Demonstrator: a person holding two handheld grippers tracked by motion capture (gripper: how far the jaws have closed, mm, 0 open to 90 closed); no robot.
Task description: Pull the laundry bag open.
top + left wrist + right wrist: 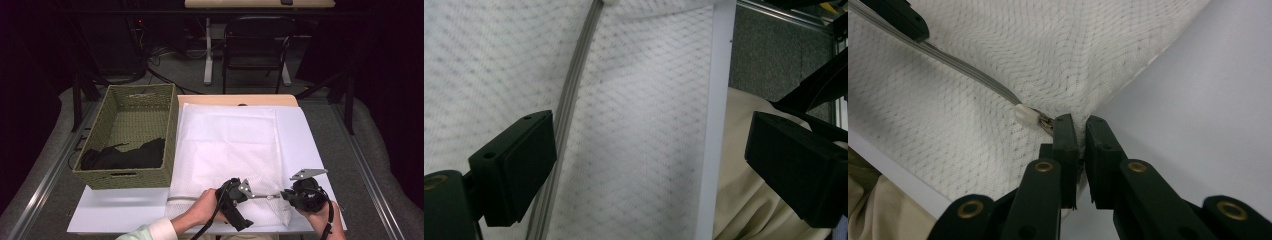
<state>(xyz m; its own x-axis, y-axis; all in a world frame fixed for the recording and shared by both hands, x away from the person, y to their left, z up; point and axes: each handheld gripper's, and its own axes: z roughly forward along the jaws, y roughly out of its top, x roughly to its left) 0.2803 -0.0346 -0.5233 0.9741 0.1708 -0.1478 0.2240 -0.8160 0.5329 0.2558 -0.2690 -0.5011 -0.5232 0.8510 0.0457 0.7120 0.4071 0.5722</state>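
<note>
The right hand-held gripper (1079, 125) is clenched on the near right corner of the white mesh bag (225, 145), just beside the zipper pull (1027, 114). The left hand-held gripper (649, 165) is released, its jaws wide apart over the bag's grey zipper (569, 100). The bag lies flat on the desk (300, 135); both hands rest at its near edge, close together.

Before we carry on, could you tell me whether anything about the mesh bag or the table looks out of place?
Nothing looks damaged or spilled. The white mesh bag lies flat except at its near corner, which is bunched where the right gripper pinches it beside the zipper pull. Dark cloth lies in the basket.
</note>
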